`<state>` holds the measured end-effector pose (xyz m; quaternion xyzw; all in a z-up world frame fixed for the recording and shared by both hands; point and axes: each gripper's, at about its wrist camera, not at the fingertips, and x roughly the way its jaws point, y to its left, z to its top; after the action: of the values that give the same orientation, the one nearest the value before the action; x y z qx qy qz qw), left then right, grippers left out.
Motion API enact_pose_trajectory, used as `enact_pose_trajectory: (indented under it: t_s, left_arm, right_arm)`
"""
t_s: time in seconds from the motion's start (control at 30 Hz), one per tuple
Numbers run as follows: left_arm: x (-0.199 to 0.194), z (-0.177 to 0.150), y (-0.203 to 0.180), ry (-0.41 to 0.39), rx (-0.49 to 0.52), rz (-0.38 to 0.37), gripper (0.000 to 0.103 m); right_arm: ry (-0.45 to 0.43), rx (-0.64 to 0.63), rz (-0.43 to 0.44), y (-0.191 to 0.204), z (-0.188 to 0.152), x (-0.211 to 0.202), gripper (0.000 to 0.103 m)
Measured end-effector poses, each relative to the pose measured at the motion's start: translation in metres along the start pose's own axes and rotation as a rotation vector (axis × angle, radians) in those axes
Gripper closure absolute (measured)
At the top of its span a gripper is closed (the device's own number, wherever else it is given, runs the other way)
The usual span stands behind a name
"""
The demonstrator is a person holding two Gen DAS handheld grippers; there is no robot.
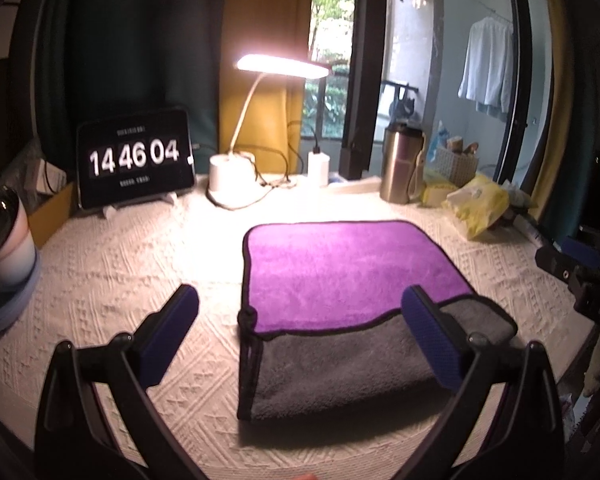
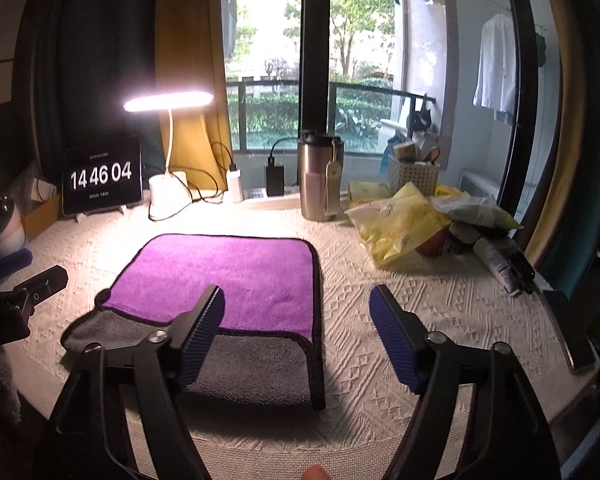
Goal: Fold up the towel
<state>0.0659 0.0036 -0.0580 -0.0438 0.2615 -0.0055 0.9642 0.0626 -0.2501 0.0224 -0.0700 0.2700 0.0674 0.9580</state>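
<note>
Two claws, both spread wide, nothing held. Left gripper point(image 1: 300, 334) hangs over the towel's point(image 1: 340, 280) near-left part; right gripper point(image 2: 298, 336) sits above its near-right edge, w/ one finger point(image 2: 202, 334) over the cloth and the other over bare tablecloth point(image 2: 400, 280).

Towel lies mid-table on the cream tablecloth, in front of the lamp point(image 1: 236, 168) and clock point(image 1: 134, 158). Purple layer is folded over a grey one, but the grey strip nearest the cameras is uncovered, so edges aren't matched.

Handling, my guess: plush microfibre, light, floppy, no stiffness, so it'll sag and drag if lifted at one point. Bound black hem looks like the firmest bite; best taken at the near corners, one per claw.

Hard to tell: how many layers are stacked, and whether the claws touch the cloth or hover. The left corner is bunched, details unclear. Fingers block part of the near edge.
</note>
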Motion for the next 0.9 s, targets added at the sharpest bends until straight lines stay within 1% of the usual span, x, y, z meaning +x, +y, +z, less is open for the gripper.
enact_pose_trajectory:
  t_s: [0.17, 0.23, 0.3, 0.37, 0.43, 0.57, 0.6, 0.73, 0.8, 0.9]
  left_arm:
    - [0.025, -0.008, 0.003, 0.084, -0.008, -0.013, 0.002]
    - [0.035, -0.012, 0.004, 0.117, -0.014, -0.014, 0.006]
    - [0.046, -0.016, 0.006, 0.159, -0.023, -0.019, 0.012]
    - [0.055, -0.019, 0.008, 0.184, -0.028, -0.017, 0.014]
    - [0.062, -0.022, 0.010, 0.206, -0.030, -0.011, 0.018]
    - [0.076, -0.029, 0.014, 0.263, -0.039, 0.004, 0.031]
    - [0.078, -0.030, 0.014, 0.271, -0.041, 0.004, 0.035]
    - [0.084, -0.035, 0.013, 0.304, -0.028, 0.013, 0.041]
    - [0.086, -0.037, 0.012, 0.319, -0.024, 0.013, 0.047]
    - [0.088, -0.038, 0.011, 0.330, -0.022, 0.016, 0.049]
  right_arm:
    - [0.046, -0.003, 0.011, -0.004, -0.005, 0.017, 0.032]
    - [0.069, -0.006, 0.018, -0.006, -0.007, 0.026, 0.038]
    - [0.095, -0.009, 0.025, -0.009, -0.010, 0.035, 0.040]
    - [0.115, -0.013, 0.032, -0.010, -0.012, 0.043, 0.041]
    - [0.133, -0.016, 0.040, -0.011, -0.015, 0.050, 0.046]
    - [0.178, -0.015, 0.056, -0.013, -0.021, 0.067, 0.048]
    - [0.187, -0.015, 0.060, -0.013, -0.022, 0.070, 0.049]
    - [0.222, -0.018, 0.079, -0.012, -0.026, 0.082, 0.054]
    - [0.240, -0.023, 0.087, -0.011, -0.027, 0.086, 0.056]
    - [0.272, -0.037, 0.094, -0.008, -0.032, 0.093, 0.058]
